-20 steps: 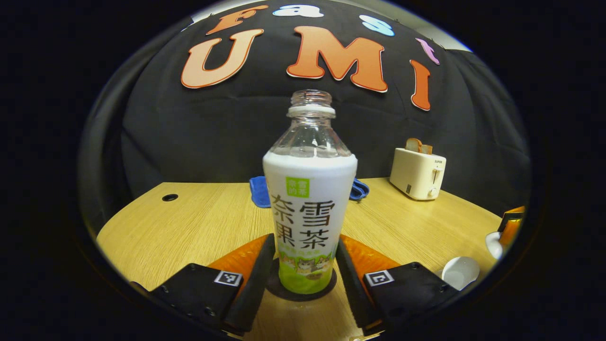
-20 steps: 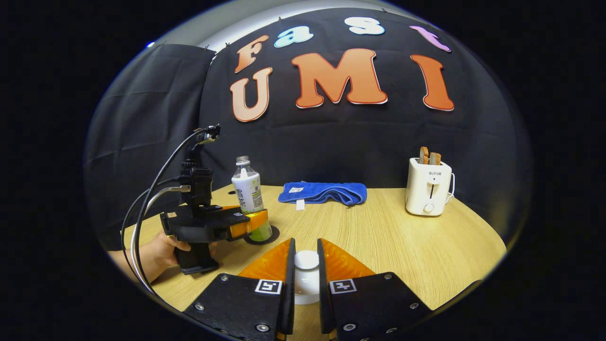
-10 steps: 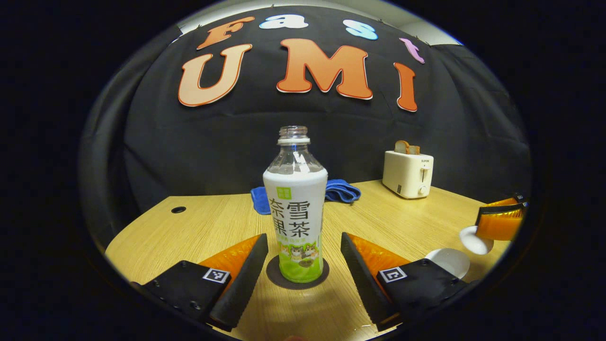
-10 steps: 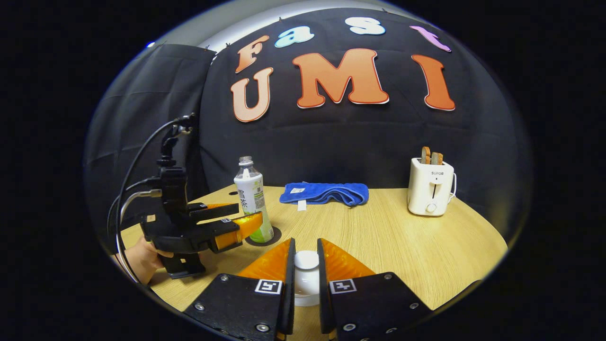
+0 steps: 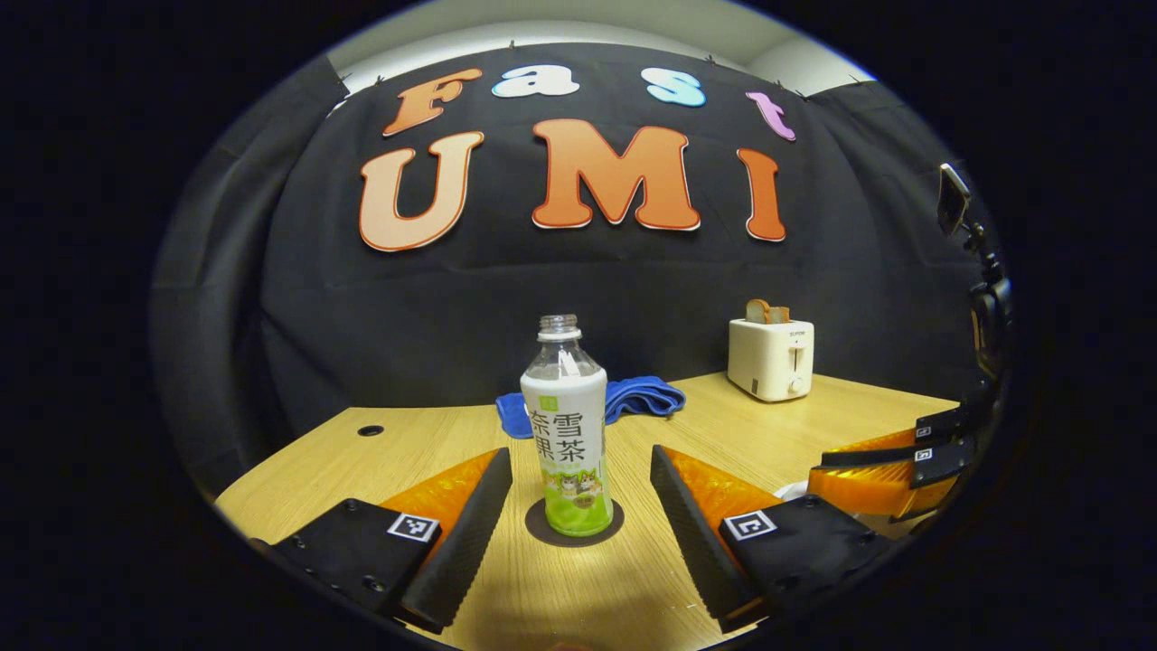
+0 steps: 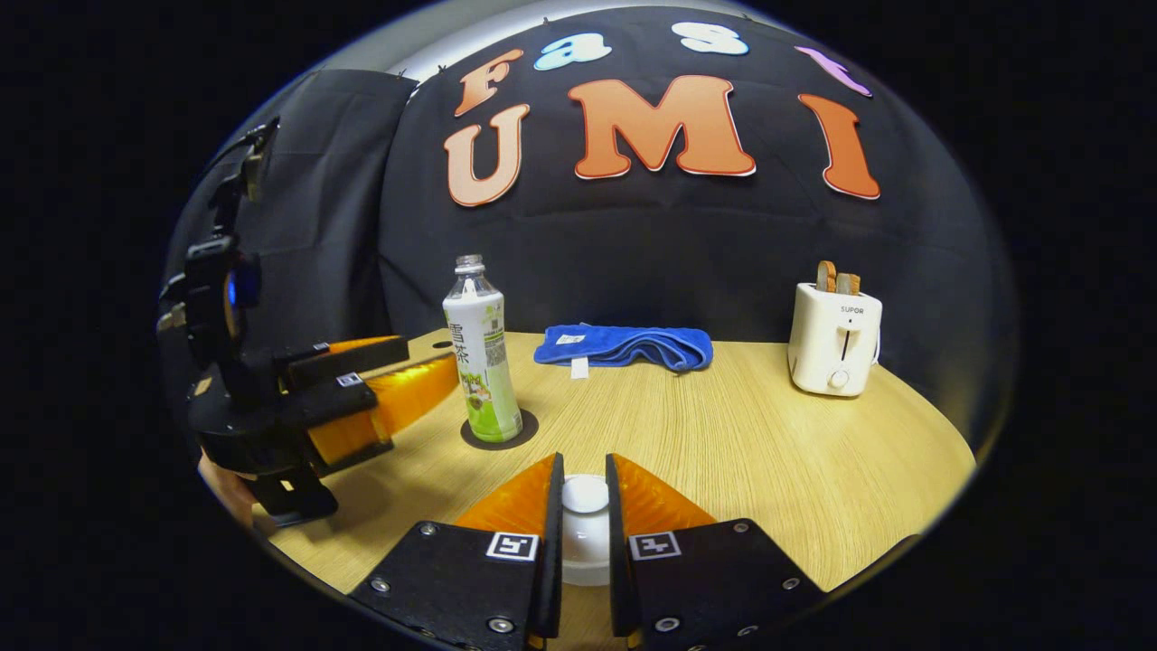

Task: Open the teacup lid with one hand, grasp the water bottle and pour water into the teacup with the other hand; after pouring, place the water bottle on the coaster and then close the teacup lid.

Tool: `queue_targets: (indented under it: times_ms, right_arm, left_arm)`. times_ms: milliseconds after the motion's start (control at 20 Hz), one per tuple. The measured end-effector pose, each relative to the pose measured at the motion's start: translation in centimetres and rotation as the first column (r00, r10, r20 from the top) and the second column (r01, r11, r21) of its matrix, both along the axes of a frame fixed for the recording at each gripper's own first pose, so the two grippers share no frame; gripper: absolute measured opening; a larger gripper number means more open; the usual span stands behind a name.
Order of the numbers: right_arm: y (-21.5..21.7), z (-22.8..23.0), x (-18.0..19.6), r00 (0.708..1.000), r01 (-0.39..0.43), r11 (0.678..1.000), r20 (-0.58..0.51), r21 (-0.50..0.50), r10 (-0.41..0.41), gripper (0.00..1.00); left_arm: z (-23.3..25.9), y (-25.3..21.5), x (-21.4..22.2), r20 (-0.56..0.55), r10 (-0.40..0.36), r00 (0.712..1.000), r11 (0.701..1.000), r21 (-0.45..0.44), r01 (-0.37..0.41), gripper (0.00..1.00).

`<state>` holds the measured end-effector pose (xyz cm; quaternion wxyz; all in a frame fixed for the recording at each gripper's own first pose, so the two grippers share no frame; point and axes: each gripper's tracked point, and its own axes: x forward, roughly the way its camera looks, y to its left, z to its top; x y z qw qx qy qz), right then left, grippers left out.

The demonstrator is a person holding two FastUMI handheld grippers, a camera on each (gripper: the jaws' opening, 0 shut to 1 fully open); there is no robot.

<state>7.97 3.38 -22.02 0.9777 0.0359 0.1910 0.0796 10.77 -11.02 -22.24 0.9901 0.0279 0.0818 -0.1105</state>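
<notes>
**Bottle on coaster, left tongs drawn back; lid in right tongs**

Item 1, nearest: right tongs point(image 6: 585, 506), clenched on the white teacup lid point(image 6: 585, 495), both fingers pressed against its knob low over the wooden surface point(image 6: 768, 452). The teacup itself could not be made out beneath the lid.

Item 2: left tongs point(image 5: 578, 506), released, jaws spread wide, clear of the water bottle point(image 5: 566, 425). The bottle stood ahead of and between the two fingers, touching neither.

Change noted: one second before, the left fingers flanked the bottle closely at its base; since then they had spread and pulled back, so the bottle looked smaller and farther off. The right tongs kept their grip on the lid throughout.

Item 3: water bottle, upright, uncapped, clear neck, white and green wrapper, seated on the dark round coaster point(image 5: 574, 524).

Item 4, farther back: a folded blue towel point(image 6: 624, 346) and a cream toaster point(image 6: 834, 339) holding bread, well apart from the bottle.
</notes>
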Motion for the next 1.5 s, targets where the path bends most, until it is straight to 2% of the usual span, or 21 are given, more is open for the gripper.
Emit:
queue_targets:
  times_ms: [300, 450, 600, 650, 700, 750, 850, 1050, 1100, 1150, 1250, 1500]
  right_arm:
    - [0.2, -1.0, 0.6, 1.0, 0.013, 0.999, 0.001, -0.029, -0.013, 0.22]
    - [0.3, -1.1, 0.4, 1.0, 0.008, 1.0, -0.009, 0.01, -0.008, 0.22]
    - [-0.1, -1.1, 0.4, 0.999, 0.022, 0.999, -0.032, 0.046, -0.021, 0.28]
    - [-0.4, -0.8, 0.3, 0.999, 0.033, 0.998, -0.027, 0.05, -0.032, 0.39]
    - [-0.6, -0.1, 0.2, 0.999, 0.042, 0.998, -0.008, 0.056, -0.042, 0.39]
    - [-0.9, 0.9, 0.4, 0.998, 0.054, 0.996, 0.021, 0.069, -0.056, 0.46]
    - [-1.5, 3.0, 0.4, 0.994, 0.075, 0.992, 0.077, 0.104, -0.083, 0.53]
    - [-3.6, 6.5, -0.4, 0.981, 0.124, 0.986, 0.134, 0.113, -0.139, 0.58]
    - [-4.0, 7.7, -0.8, 0.976, 0.133, 0.984, 0.155, 0.115, -0.15, 0.6]
    - [-4.2, 9.2, -1.2, 0.97, 0.139, 0.983, 0.181, 0.123, -0.16, 0.65]
    - [-4.3, 11.9, -1.9, 0.958, 0.137, 0.981, 0.234, 0.137, -0.166, 0.73]
    - [-4.3, 15.7, -3.5, 0.935, 0.149, 0.986, 0.315, 0.078, -0.166, 0.84]
  left_arm:
    - [0.7, 0.4, -0.8, 0.04, 0.017, 0.999, 1.0, 0.011, -0.017, 0.98]
    - [1.2, 0.5, -1.2, 0.052, 0.014, 0.999, 1.0, 0.012, -0.015, 0.99]
    - [2.2, 0.5, -1.7, 0.076, 0.013, 0.997, 1.0, 0.005, -0.014, 0.99]
    - [2.6, 0.5, -1.8, 0.083, 0.012, 0.996, 1.0, 0.003, -0.012, 0.98]
    - [2.9, 0.4, -1.9, 0.088, 0.007, 0.996, 1.0, -0.002, -0.007, 0.96]
    - [3.0, 0.4, -2.1, 0.09, 0.001, 0.996, 1.0, -0.009, 0.0, 0.96]
    - [3.0, 1.0, -2.3, 0.078, 0.02, 0.997, 0.999, -0.034, -0.017, 0.96]
    - [4.0, 3.1, -3.1, 0.045, 0.073, 0.996, 0.991, -0.117, -0.067, 0.96]
    - [4.4, 3.8, -3.3, 0.038, 0.09, 0.995, 0.989, -0.121, -0.085, 0.99]
    - [4.5, 4.7, -3.5, 0.02, 0.113, 0.993, 0.987, -0.115, -0.11, 0.96]
    - [5.1, 6.0, -4.1, -0.001, 0.147, 0.989, 0.982, -0.119, -0.146, 0.98]
    - [8.9, 7.3, -6.6, 0.035, 0.162, 0.986, 0.978, -0.135, -0.156, 0.96]
